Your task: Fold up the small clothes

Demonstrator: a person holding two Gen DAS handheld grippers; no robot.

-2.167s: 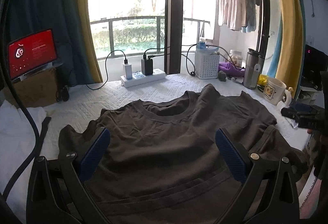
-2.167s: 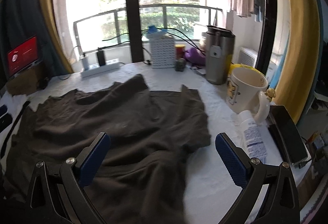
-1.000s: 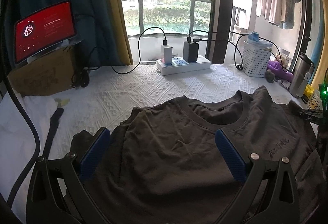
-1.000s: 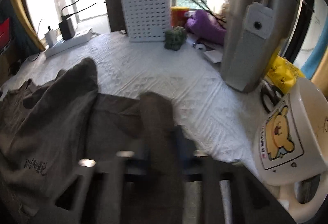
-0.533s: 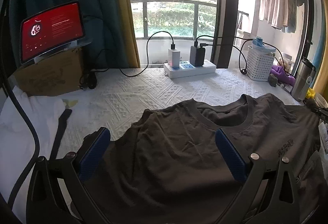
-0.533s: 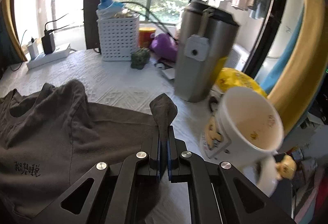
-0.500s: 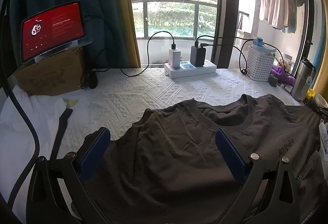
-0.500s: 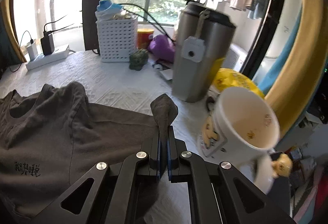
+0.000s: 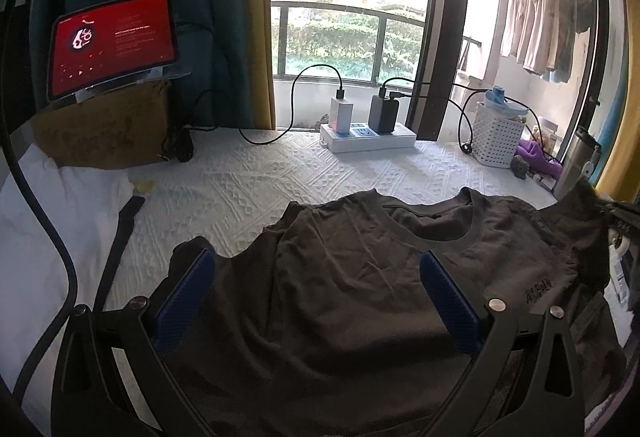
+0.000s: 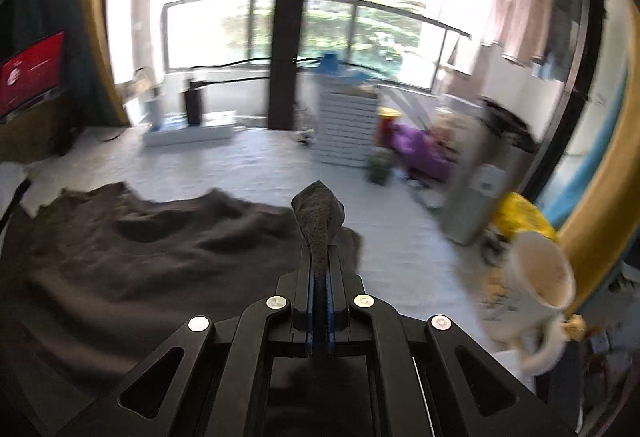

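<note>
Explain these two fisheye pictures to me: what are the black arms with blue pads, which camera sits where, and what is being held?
Each picture comes from a camera on a hand-held two-finger gripper, looking forward along its fingers. In the left wrist view, the left gripper stands open above a dark T-shirt spread on a white textured cover. In the right wrist view, the right gripper is shut on a bunched edge of that shirt. Behind stand a power strip, a white basket, a steel flask, a mug and a red-lit tablet.
</note>
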